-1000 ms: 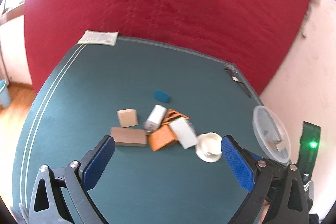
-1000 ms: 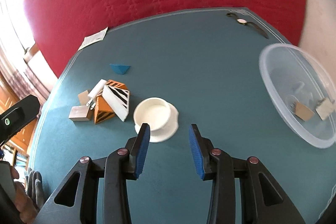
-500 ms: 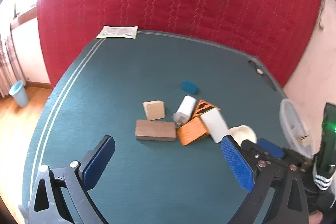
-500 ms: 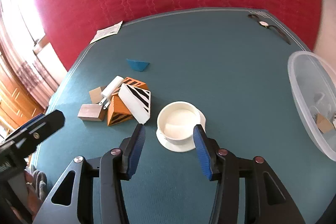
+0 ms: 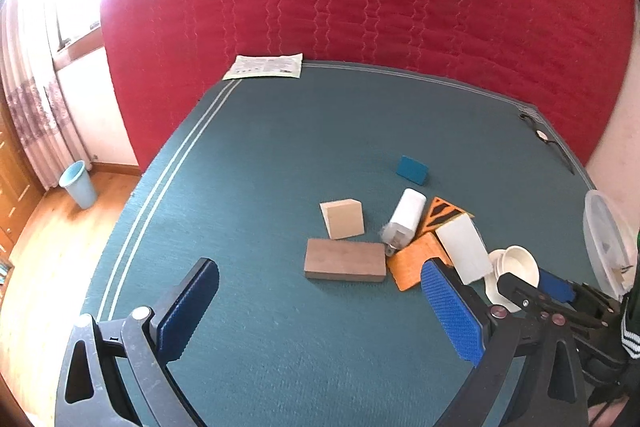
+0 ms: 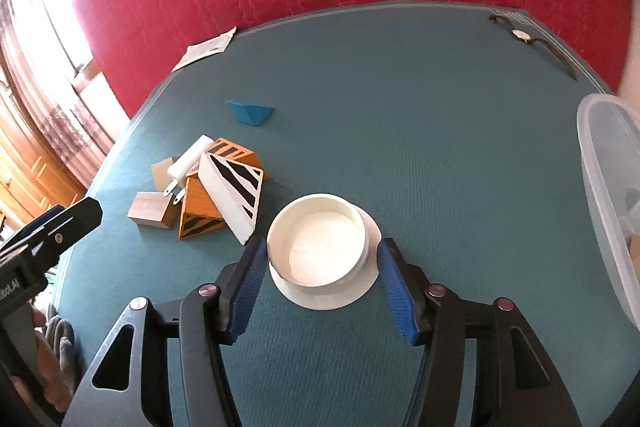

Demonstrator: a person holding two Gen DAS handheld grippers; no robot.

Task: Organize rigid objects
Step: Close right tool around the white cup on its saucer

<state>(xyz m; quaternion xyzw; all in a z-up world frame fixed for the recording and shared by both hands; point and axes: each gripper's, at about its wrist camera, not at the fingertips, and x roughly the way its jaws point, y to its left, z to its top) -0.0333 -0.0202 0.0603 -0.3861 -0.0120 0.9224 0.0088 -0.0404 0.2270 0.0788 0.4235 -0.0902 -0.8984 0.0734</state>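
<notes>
right gripper of mine is spread wide around the white bowl, a blue pad on each side of its wall; the left pad looks to touch the wall and the right one sits just beside it, so nothing is clamped. the bowl stands on its white saucer on the green table. my left gripper hangs low over the near part of the table, jaws fully parted and holding nothing.

open cloth runs ahead and to the right of the bowl as far as the clear plastic tub at the right edge. just left of the bowl is the crowded side: the white striped wedge leans on the orange striped blocks, with the white cylinder and the brown block touching that pile, and a tan cube just beside it. the blue wedge lies apart, farther back. a watch and a paper sheet lie at the far edge.
</notes>
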